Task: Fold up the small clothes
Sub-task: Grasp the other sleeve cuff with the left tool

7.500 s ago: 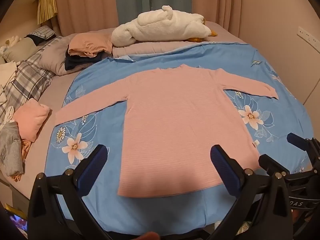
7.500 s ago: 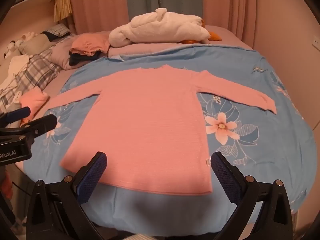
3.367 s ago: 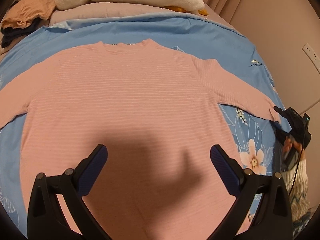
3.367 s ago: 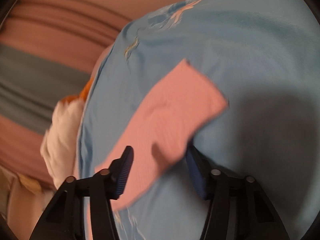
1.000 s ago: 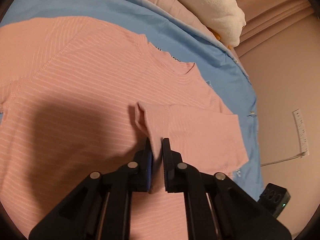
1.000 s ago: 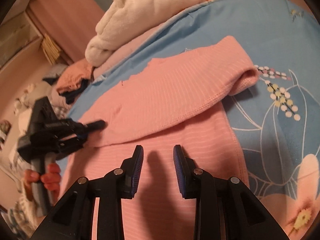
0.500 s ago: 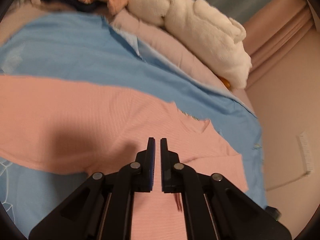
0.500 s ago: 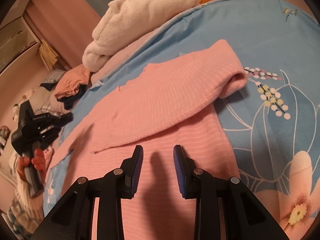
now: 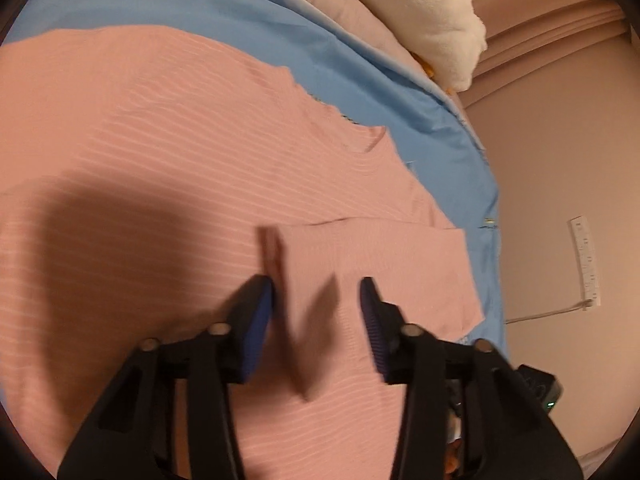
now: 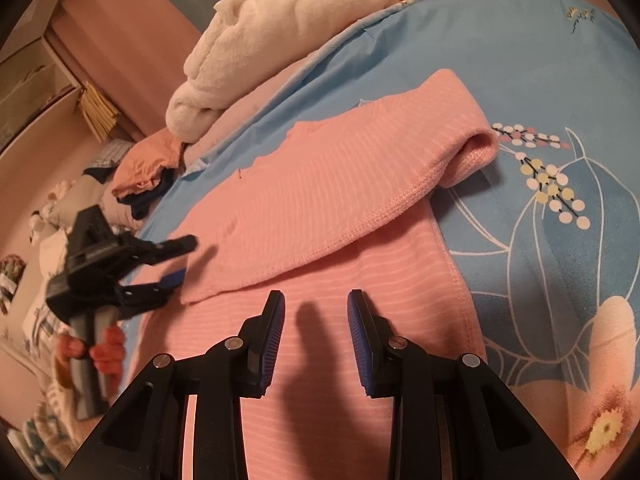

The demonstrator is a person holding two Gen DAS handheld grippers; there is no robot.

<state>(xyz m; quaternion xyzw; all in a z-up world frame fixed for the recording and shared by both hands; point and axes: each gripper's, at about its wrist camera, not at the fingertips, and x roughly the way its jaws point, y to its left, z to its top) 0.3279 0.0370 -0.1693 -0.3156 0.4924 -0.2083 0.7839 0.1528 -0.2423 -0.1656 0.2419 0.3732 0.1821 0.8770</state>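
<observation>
A pink striped long-sleeve shirt (image 9: 168,152) lies flat on a blue floral sheet (image 9: 328,56). Its right sleeve (image 10: 340,200) is folded across the chest, with the cuff end (image 9: 276,252) near my left gripper. My left gripper (image 9: 318,296) is open just above the folded sleeve, holding nothing. It also shows in the right wrist view (image 10: 172,260), open at the shirt's left side. My right gripper (image 10: 316,304) is open and empty over the shirt's lower body, just below the folded sleeve's edge.
A white plush toy (image 10: 280,32) lies on a pink pillow at the head of the bed. Folded clothes (image 10: 144,168) are stacked to the left. A wall (image 9: 560,160) with a socket strip (image 9: 586,264) borders the bed's right side.
The left gripper carried the sleeve cuff across the chest, shut on it a second ago, and has now opened and let it go. The right gripper opened a little wider.
</observation>
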